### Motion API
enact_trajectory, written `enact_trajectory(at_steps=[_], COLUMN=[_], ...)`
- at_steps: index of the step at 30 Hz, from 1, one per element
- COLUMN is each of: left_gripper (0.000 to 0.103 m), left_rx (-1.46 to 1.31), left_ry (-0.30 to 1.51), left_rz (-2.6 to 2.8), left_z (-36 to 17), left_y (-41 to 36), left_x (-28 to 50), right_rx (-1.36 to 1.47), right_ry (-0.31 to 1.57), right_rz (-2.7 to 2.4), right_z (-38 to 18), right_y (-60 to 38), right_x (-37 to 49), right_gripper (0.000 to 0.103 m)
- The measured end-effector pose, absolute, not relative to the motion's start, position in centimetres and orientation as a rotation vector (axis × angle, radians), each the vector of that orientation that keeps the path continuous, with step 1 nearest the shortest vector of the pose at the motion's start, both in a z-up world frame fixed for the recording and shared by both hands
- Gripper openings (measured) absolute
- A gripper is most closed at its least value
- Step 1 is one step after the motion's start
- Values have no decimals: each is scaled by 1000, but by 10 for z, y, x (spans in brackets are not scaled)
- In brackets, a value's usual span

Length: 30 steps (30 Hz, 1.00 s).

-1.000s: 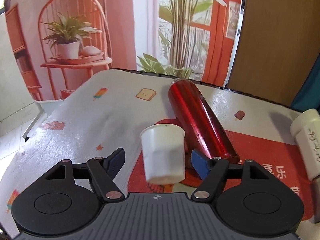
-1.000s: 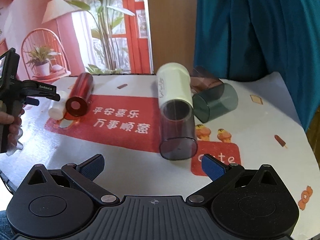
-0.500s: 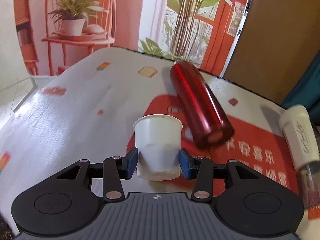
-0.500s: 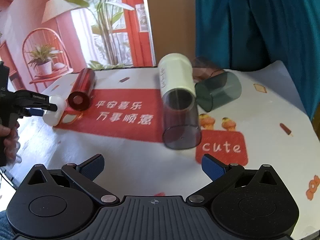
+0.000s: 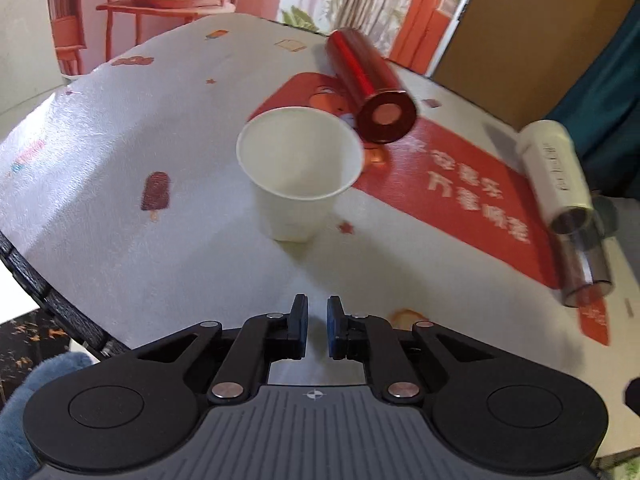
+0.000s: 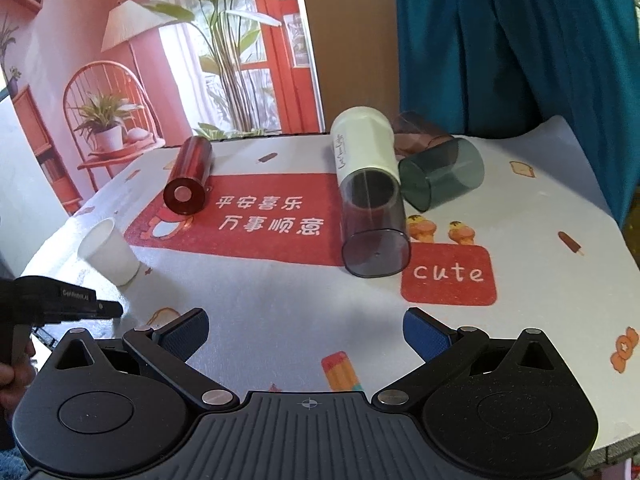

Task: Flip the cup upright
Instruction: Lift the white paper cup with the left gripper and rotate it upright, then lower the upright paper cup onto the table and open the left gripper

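Observation:
A white paper cup [image 5: 298, 172] stands upright on the table, mouth up; it also shows at the left of the right wrist view [image 6: 109, 252]. My left gripper [image 5: 317, 328] is shut and empty, pulled back from the cup and above the table. My right gripper [image 6: 306, 334] is open and empty over the near table edge. A smoky clear cup [image 6: 374, 226] lies on its side ahead of the right gripper.
A red metal bottle [image 5: 368, 84] lies on its side just behind the white cup. A white tumbler [image 6: 362, 148], a green cup [image 6: 444, 174] and a brown cup [image 6: 416, 134] lie on their sides at the back. The table edge [image 5: 52, 296] is at the near left.
My left gripper let go of the white cup, drew back and up, and closed empty. The cup now stands free on the table. The right gripper stayed open.

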<state>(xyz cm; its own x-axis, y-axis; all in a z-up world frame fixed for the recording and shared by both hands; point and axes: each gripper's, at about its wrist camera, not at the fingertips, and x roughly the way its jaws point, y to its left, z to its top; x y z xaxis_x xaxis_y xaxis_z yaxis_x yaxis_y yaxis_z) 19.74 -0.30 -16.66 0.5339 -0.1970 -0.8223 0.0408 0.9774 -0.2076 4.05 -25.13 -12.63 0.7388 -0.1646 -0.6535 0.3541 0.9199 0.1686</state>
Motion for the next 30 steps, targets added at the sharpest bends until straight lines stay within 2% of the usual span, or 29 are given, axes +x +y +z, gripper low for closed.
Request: enact_trajectory(at_steps=[1,3,5,6,7,12,13,14,19,24,30], left_gripper=[12,26,78,85,87,87,81,62,63,63,63], left_rx=[-166,-120,-62,-38,-25,-7,5,15,-36,-130,-118], left_ry=[983,954,919,884,847,773,767,765,793,949,1118], left_rz=[-148,-134,-91,-54,-33,-10,-13,-21,-53,-139,-277], left_z=[-163,-158,-155,-153,-151,-152,-154,-155,-151,-141,-142], left_y=[-5,-8,-10,-10,-11,-19,-21,-23,-24,-14,-20], left_x=[196,195,195,195,195,231,239,246,252,224,201], right_rx=[298,313,321,321,319,317,317,318,331,333,337], right_ry=[683,683,681,680,679,690,691,692,690,709,716], right_rz=[-293,-298,-300,-299,-296,-292,-295,-298,-320,-297,-275], right_z=[-126,-128,-128,-128,-128,-130,-130,-129,-130,-134,-136], right_y=[-253,-257,-258,-258,-257,-255,-256,-256,-260,-256,-250], right_x=[39,36,34,33,33,34,35,35,37,40,41], right_gripper=[103,103,103,103,103,103,103,103,103,103,103])
